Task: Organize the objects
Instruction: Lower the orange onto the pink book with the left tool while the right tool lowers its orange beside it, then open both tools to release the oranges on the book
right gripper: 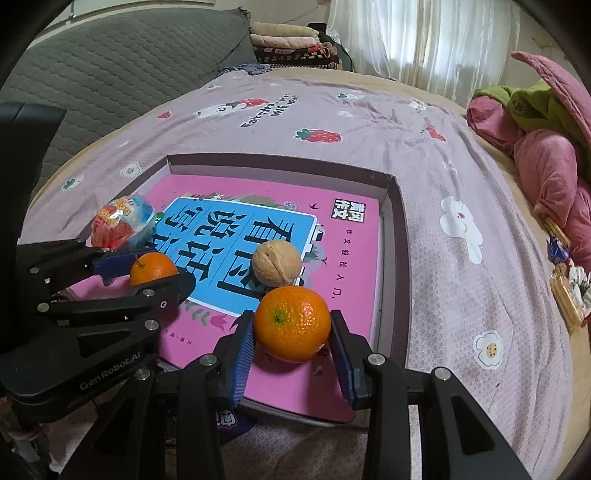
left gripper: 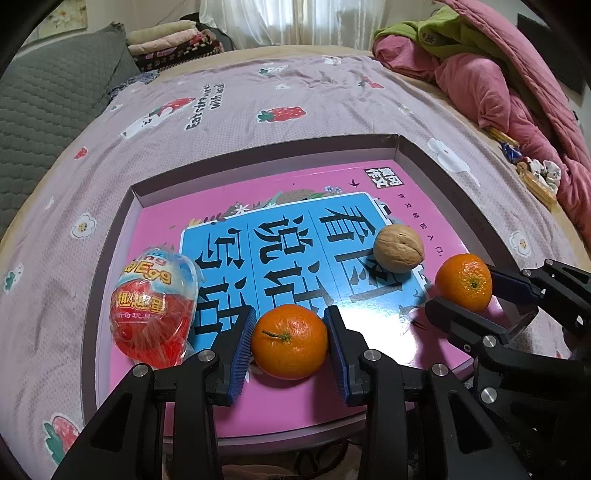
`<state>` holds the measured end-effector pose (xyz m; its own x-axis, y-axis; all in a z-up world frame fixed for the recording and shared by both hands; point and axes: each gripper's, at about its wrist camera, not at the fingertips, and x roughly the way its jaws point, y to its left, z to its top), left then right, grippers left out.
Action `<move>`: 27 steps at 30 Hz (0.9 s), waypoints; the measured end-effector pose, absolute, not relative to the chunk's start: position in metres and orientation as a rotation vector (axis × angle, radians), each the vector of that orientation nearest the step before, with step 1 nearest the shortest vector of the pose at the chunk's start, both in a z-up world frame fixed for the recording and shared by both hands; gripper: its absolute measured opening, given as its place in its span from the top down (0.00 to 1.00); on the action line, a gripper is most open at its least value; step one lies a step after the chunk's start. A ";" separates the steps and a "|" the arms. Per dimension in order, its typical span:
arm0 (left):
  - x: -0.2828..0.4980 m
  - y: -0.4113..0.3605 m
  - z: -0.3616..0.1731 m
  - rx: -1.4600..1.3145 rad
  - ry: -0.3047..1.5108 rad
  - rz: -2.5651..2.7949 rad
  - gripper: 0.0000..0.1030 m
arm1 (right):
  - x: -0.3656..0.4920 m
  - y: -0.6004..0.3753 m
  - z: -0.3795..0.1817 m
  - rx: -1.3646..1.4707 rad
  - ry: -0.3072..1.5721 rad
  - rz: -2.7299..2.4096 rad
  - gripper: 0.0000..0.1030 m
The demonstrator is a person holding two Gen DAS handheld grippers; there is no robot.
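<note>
While tray [left gripper: 402, 146] bears both, left tongs [left gripper: 290, 341] clamp 1 orange [left gripper: 290, 341]; right tongs [right gripper: 293, 326] clamp other orange [right gripper: 293, 323].

home bedroom — bed [left gripper: 295, 103] with strawberry sheet, folded blankets [left gripper: 173, 40], curtains [left gripper: 288, 18]

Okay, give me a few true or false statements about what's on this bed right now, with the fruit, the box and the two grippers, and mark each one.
1. Each gripper has a tangerine between its fingers. True: the left gripper brackets the left tangerine, and the right gripper brackets the right tangerine.
2. The walnut lies outside the box. False: it rests on the pink book inside the shallow box.
3. The wrapped toy egg is held by the right gripper. False: it lies free beside the left gripper.
4. The box sits on a bedsheet printed with strawberries. True.
5. Three tangerines are visible. False: only two.
</note>
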<state>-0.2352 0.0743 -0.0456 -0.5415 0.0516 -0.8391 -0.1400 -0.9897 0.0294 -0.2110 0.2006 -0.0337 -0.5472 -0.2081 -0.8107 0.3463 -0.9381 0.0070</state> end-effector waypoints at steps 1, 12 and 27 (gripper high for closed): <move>-0.235 0.074 -0.045 -1.447 0.143 2.663 0.62 | -0.212 0.202 -0.034 1.287 0.212 -2.505 0.62; -0.238 0.075 -0.046 -1.453 0.138 2.673 0.62 | -0.215 0.206 -0.035 1.284 0.184 -2.524 0.62; -0.231 0.069 -0.036 -1.455 0.120 2.681 0.60 | -0.214 0.208 -0.032 1.261 0.170 -2.532 0.46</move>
